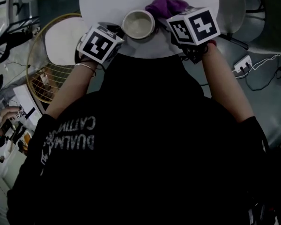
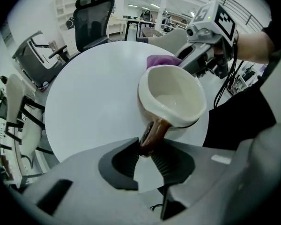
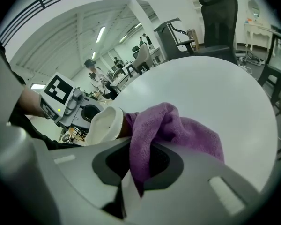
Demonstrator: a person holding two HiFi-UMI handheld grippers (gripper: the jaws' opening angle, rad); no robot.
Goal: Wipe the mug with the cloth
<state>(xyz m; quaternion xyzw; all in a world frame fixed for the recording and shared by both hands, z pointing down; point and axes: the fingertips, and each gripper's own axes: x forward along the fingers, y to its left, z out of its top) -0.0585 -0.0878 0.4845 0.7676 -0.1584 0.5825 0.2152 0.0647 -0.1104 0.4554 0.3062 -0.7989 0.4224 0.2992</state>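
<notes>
We open on the round white table [image 1: 107, 3], which fills the far half of the head view, and all the action sits at its near edge. The left gripper [image 2: 147, 156] comes in steeply from above on the left side, jaws clamped on the brown handle [image 2: 154, 132] of the mug [image 2: 173, 97]. The right gripper [image 3: 140, 165] is just across from it on the right, angled down, its jaws clenched on a fold of the purple cloth [image 3: 178, 130]. The mug, cream inside, sits between the two grippers at the middle of the near edge, mouth up towards us; we cannot tell whether its base rests on the table. The cloth bunches up against the mug's outer wall on the side away from the handle, the rest of it trailing onto the table behind.
</notes>
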